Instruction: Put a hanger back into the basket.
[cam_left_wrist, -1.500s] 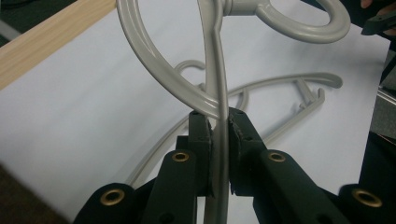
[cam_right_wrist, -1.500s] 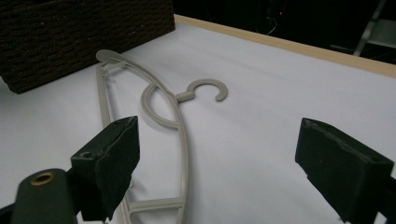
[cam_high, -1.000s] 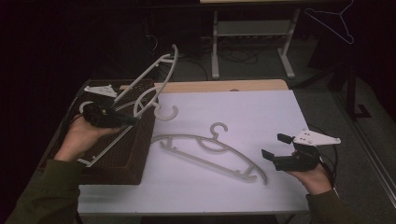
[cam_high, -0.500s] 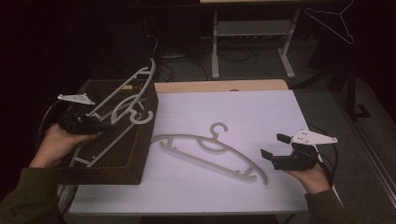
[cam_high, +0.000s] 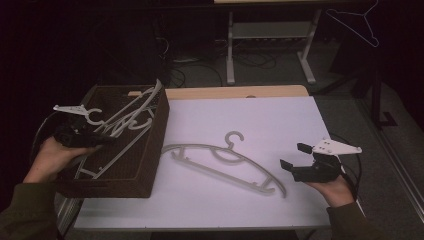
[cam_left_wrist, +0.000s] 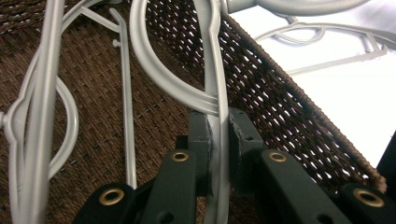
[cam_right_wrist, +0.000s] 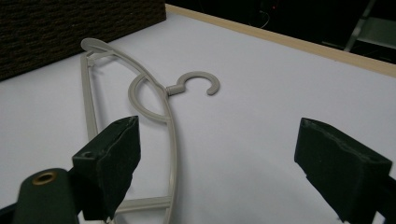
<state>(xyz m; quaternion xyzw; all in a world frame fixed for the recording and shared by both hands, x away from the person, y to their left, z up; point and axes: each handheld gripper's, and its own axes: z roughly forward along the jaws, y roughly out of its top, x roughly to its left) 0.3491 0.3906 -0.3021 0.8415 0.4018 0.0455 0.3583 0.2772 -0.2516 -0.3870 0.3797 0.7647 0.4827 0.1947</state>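
Note:
My left gripper (cam_high: 97, 141) is shut on the arm of a grey plastic hanger (cam_high: 132, 116) that lies tilted inside the brown woven basket (cam_high: 152, 150) at the table's left. In the left gripper view the pads (cam_left_wrist: 236, 135) clamp that hanger's thin bar (cam_left_wrist: 212, 70) over the basket's weave (cam_left_wrist: 280, 98). Another grey hanger (cam_left_wrist: 42, 93) lies beside it. A further hanger (cam_high: 225, 162) lies flat on the white table (cam_high: 270, 120), hook pointing away. My right gripper (cam_high: 294, 156) hovers open just right of that hanger's end (cam_right_wrist: 170, 121), nothing between its jaws (cam_right_wrist: 219, 158).
The basket's right wall stands between the held hanger and the table hanger (cam_left_wrist: 336, 39). Behind the table are a desk frame (cam_high: 270, 35) and floor cables. A thin wire hanger (cam_high: 352, 22) hangs at the far top right. The white surface extends right of the basket.
My left hand has carried its hanger leftward and down, from raised above the basket to lying low inside it. The right hand and the table hanger have stayed put.

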